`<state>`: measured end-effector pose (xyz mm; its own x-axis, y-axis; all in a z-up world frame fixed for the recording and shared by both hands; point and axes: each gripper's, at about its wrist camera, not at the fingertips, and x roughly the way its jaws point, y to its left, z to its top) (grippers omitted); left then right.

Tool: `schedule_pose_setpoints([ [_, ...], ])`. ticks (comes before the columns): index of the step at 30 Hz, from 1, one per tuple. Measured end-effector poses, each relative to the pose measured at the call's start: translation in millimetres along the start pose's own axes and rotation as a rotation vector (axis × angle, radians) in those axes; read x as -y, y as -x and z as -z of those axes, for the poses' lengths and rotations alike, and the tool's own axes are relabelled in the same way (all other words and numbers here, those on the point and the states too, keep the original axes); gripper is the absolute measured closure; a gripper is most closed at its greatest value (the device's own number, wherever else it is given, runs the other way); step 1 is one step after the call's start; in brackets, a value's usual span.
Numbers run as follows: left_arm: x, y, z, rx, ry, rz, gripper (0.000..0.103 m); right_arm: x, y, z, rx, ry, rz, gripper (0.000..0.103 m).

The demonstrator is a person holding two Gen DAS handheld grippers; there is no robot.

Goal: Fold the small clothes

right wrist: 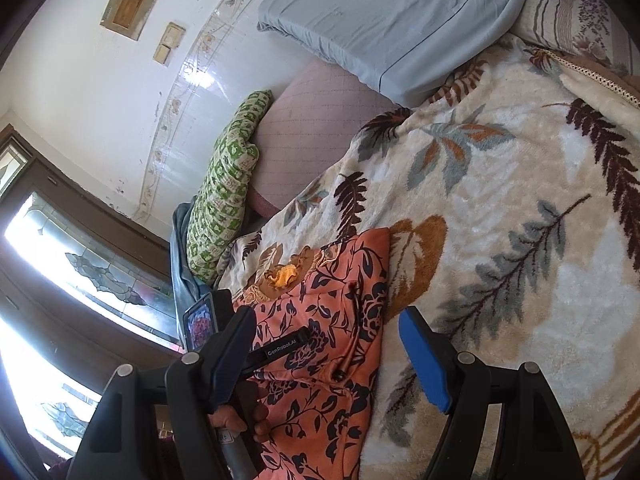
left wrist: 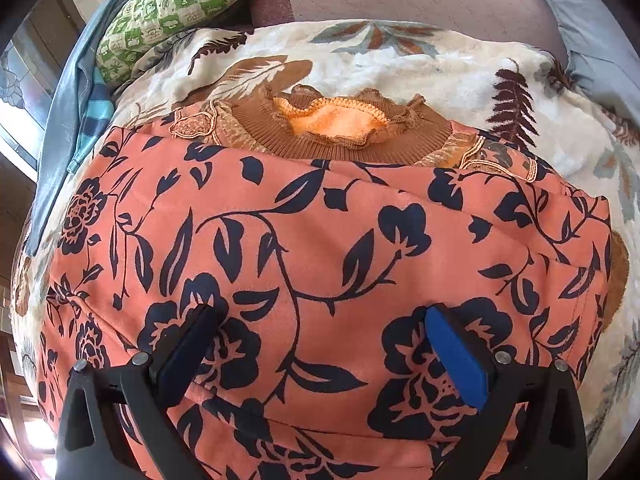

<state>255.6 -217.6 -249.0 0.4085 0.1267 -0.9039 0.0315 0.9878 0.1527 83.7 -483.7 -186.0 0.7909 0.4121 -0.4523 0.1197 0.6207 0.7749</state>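
Observation:
A small orange garment (left wrist: 312,248) with a dark blue flower print and a brown ribbed collar (left wrist: 336,136) lies on a leaf-patterned blanket (left wrist: 420,60). It looks folded inward along its sides. My left gripper (left wrist: 320,314) is open right above its lower part, fingers spread and empty. In the right wrist view the garment (right wrist: 340,304) lies left of centre. My right gripper (right wrist: 326,320) is open and empty, raised over the garment's right edge. The left gripper's body (right wrist: 276,350) and the hand holding it show over the garment's left side.
The cream blanket (right wrist: 500,208) covers the bed to the right. A green checked cushion (right wrist: 224,192), a mauve mattress surface (right wrist: 320,120) and a pale blue pillow (right wrist: 392,24) lie at the far end. A blue cloth (left wrist: 68,120) hangs at the left, by a window (right wrist: 80,248).

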Motion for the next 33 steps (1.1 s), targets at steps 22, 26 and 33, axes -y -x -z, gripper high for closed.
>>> schedule_pose_setpoints([
  [22,-5.3,-3.6,2.7,0.071,0.013,0.048,0.000,-18.4,-45.7,-6.6,-0.031,-0.011,-0.036,0.026],
  [26,-16.0,3.0,1.9,0.045,-0.031,0.134,0.000,-7.1,-75.0,-4.5,-0.072,-0.098,-0.032,0.026],
  [33,-107.9,40.2,-16.1,0.126,-0.035,0.211,0.000,-19.6,-103.4,0.4,-0.070,-0.092,-0.014,0.026],
])
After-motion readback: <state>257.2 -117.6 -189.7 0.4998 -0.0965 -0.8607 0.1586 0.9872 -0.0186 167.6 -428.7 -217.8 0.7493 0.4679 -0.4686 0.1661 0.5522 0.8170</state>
